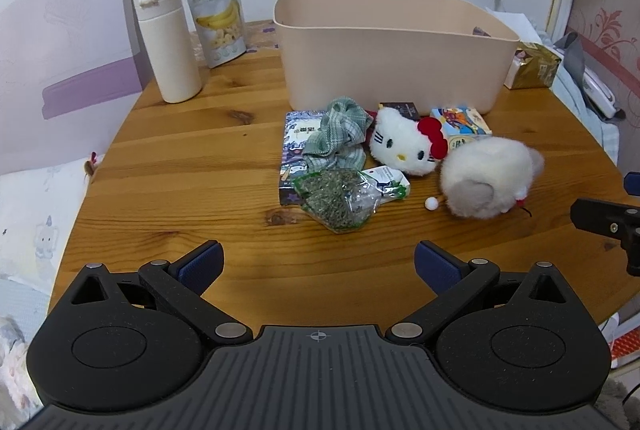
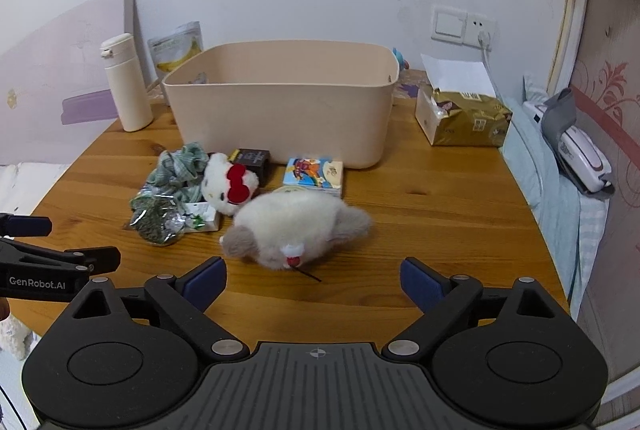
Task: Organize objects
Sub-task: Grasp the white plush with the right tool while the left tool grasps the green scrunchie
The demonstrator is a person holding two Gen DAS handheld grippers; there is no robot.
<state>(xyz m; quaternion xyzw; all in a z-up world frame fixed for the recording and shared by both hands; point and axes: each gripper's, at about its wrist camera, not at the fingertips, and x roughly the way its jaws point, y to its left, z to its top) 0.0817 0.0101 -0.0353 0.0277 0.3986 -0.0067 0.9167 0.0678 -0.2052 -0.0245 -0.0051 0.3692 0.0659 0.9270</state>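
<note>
Clutter is gathered on the desk [image 1: 180, 166] in front of the beige bin [image 1: 392, 66]. From the left, a herb packet [image 1: 340, 198] that looks light and crinkly, likely slippery, is best pinched at its edge; the cat plush [image 1: 404, 146] and the fluffy toy [image 2: 296, 226] seem soft and are best squeezed mid-body. Both the left hand-held gripper [image 1: 318, 266] and the right hand-held gripper [image 2: 314, 280] are held apart, empty. "GenRobot.AI" is read on the left tool.
</note>
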